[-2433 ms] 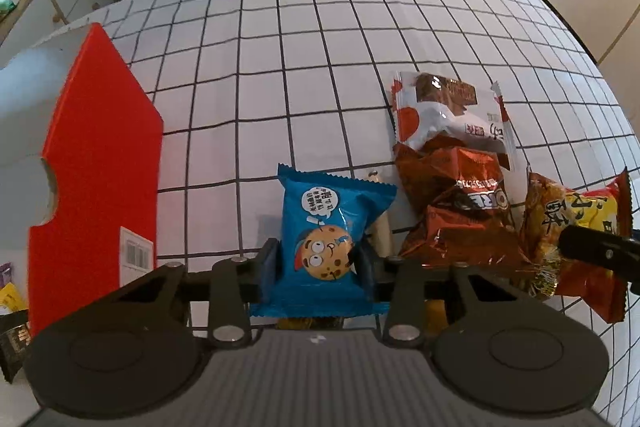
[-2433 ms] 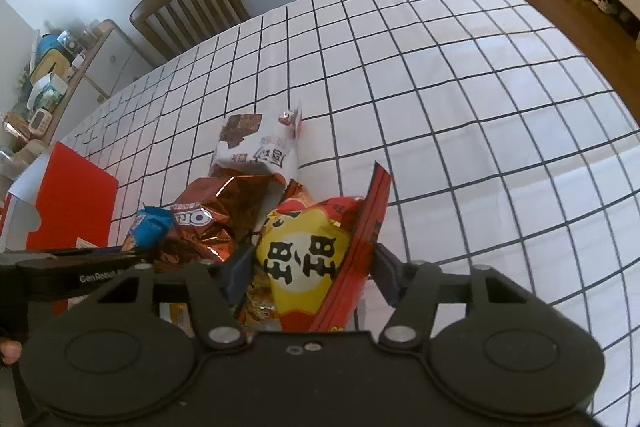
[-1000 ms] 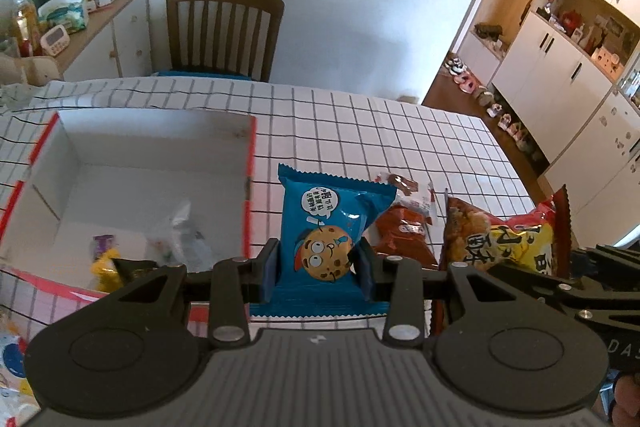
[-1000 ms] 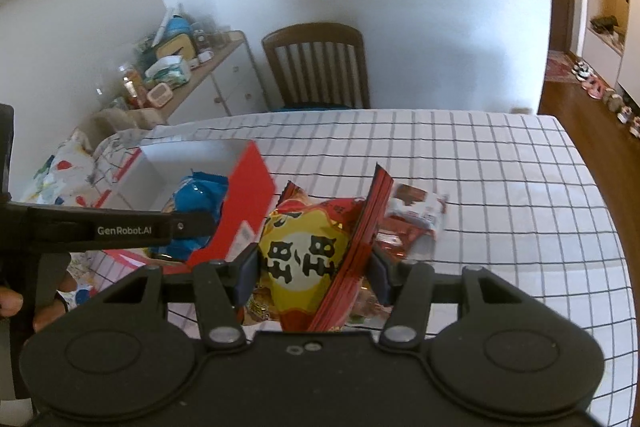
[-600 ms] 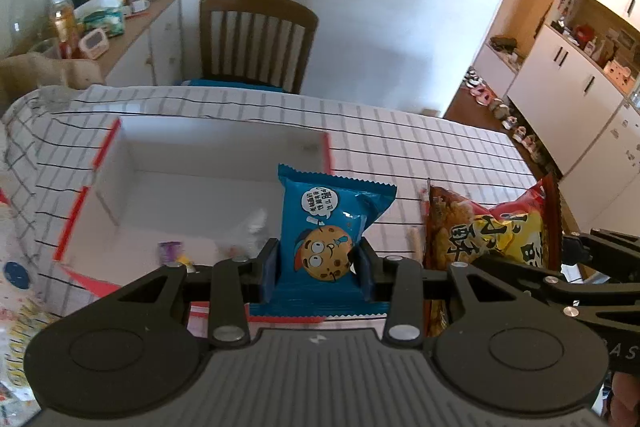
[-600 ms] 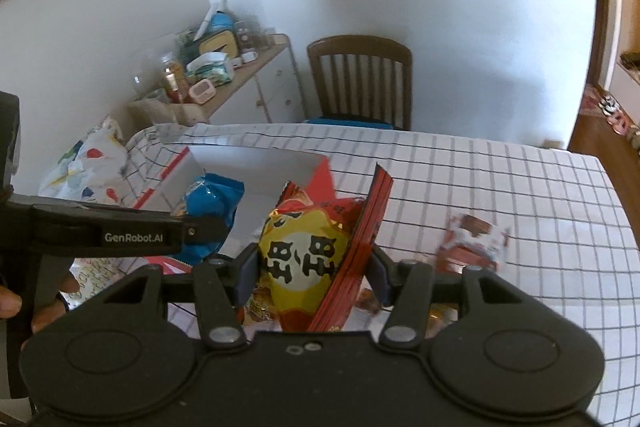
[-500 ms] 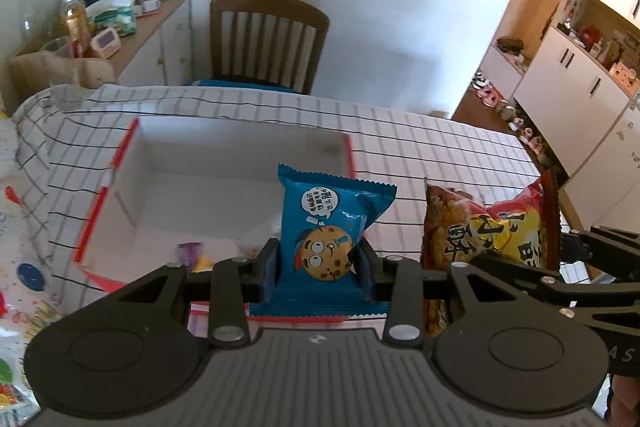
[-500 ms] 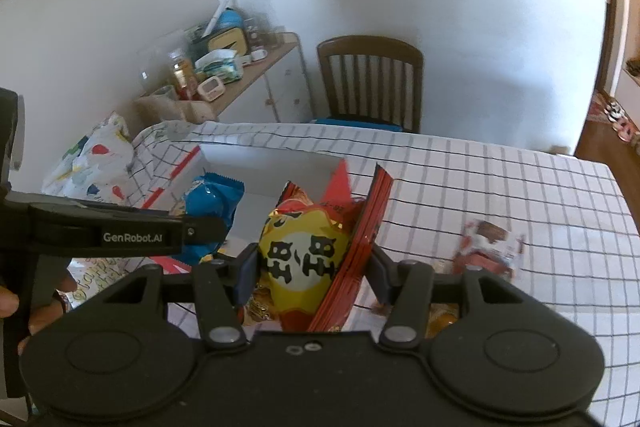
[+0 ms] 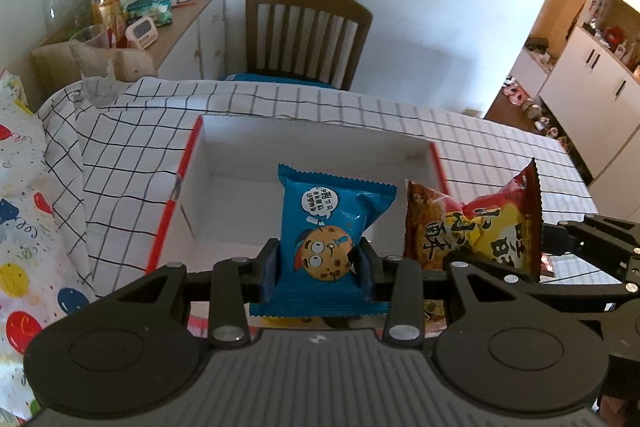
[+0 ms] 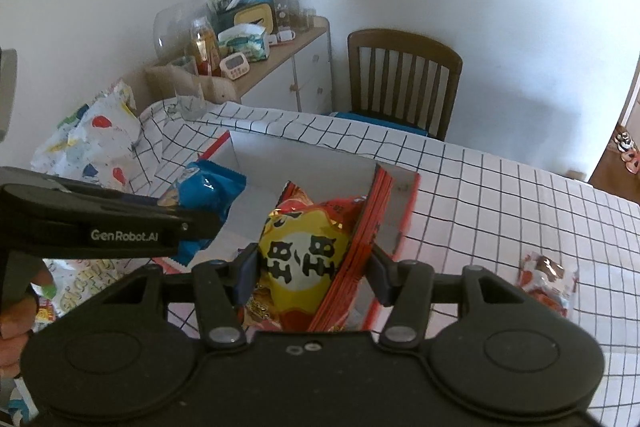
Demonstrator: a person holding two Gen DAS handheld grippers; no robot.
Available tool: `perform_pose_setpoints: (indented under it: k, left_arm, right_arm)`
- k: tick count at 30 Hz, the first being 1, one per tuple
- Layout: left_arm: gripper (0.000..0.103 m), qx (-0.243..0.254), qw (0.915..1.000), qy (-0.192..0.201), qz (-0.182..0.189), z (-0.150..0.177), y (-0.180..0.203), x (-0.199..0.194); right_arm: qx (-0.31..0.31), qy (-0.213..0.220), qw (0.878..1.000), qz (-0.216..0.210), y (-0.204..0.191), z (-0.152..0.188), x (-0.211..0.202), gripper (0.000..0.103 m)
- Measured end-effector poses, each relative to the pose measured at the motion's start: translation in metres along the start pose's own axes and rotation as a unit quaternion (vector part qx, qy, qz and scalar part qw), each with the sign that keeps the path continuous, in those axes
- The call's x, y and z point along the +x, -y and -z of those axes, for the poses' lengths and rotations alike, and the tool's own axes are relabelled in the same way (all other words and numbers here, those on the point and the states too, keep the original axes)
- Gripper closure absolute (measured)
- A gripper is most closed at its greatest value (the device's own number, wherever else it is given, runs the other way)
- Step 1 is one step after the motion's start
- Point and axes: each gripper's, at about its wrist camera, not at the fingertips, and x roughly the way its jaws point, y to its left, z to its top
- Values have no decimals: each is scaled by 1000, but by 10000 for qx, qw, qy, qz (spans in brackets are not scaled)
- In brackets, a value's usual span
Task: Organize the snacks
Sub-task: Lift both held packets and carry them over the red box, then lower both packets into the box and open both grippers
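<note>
My left gripper (image 9: 319,265) is shut on a blue cookie packet (image 9: 326,227) with a cartoon cookie face, held upright above the near side of a white box with red edges (image 9: 192,155). My right gripper (image 10: 310,267) is shut on a red and yellow snack bag (image 10: 308,247), held over the same box (image 10: 406,223) on its right side. The right-hand bag (image 9: 480,227) also shows beside the blue packet in the left wrist view, and the blue packet (image 10: 204,195) shows at the left of the right wrist view. The box floor is mostly hidden behind both packets.
A white and brown snack packet (image 10: 548,283) lies on the checked tablecloth (image 10: 500,195) right of the box. A wooden chair (image 9: 304,35) stands behind the table, a cluttered sideboard (image 9: 160,7) at the back left. A balloon-print bag (image 9: 24,227) sits at the left.
Both grippers have carried their packets leftward, from beside the box to above it. The loose snacks on the cloth have slid out to the right of view.
</note>
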Motion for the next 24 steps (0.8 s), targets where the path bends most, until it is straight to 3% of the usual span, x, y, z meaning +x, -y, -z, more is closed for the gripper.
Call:
perform_pose_setpoints:
  k: [9,24]
  left_arm:
    - [65,52,9991,-317,-265,-10,-24,54]
    - [65,170,9941,-951,-494,-9,-31,125]
  right_arm:
    - [-64,-195,9997,99,-14,-11,51,49]
    - [-59,-732,9967,332,-10,-5,120,48]
